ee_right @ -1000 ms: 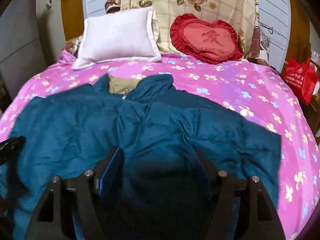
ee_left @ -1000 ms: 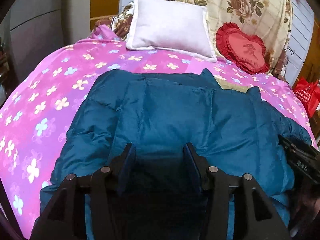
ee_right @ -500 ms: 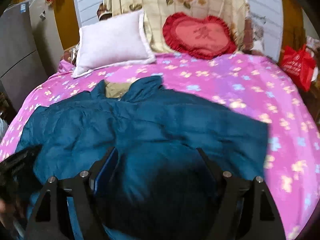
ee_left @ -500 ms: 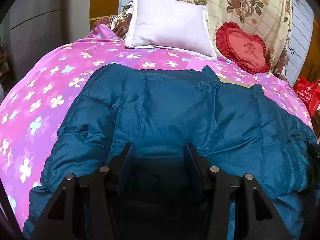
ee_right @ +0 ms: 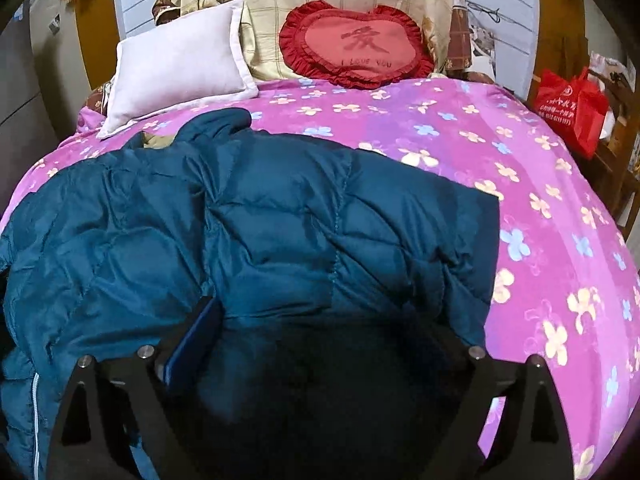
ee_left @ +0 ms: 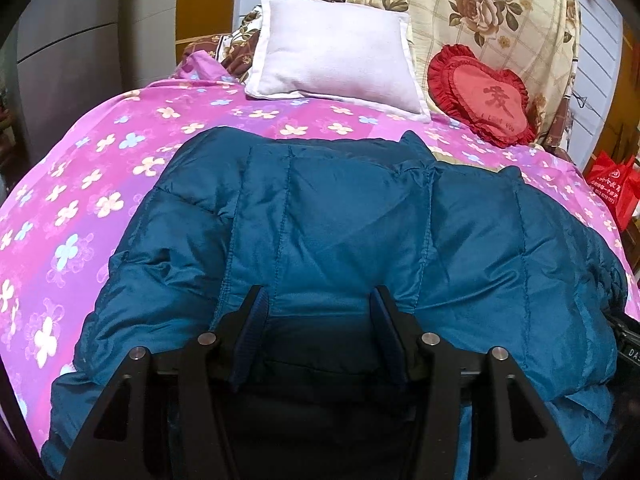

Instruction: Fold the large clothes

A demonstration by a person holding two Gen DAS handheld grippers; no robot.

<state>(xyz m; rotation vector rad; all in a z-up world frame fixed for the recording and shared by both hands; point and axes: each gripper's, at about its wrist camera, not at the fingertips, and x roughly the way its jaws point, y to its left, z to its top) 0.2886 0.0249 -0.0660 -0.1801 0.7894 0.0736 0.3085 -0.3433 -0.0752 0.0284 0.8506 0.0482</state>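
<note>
A large dark teal quilted jacket [ee_left: 340, 216] lies spread on the pink flowered bed cover [ee_left: 80, 200], collar toward the pillows. It also shows in the right wrist view [ee_right: 280, 220]. My left gripper [ee_left: 318, 300] is over the jacket's near edge; its jaws stand apart with the hem fabric bunched between them. My right gripper [ee_right: 320, 312] is also at the near edge with jaws wide apart; the fabric rises between them and hides the right finger. A sleeve [ee_right: 460, 248] lies out to the right on the bed cover [ee_right: 540, 184].
A white pillow [ee_left: 336, 48] and a red heart cushion [ee_left: 480, 96] lean at the head of the bed against a floral quilt [ee_left: 480, 8]. A red bag [ee_right: 572, 108] stands off the right side. A grey cabinet [ee_left: 60, 40] is at the left.
The near edge of the jacket has come up and toward both cameras, bunching between the fingers. Both grippers have lifted and tilted slightly; the jaw gaps look unchanged.
</note>
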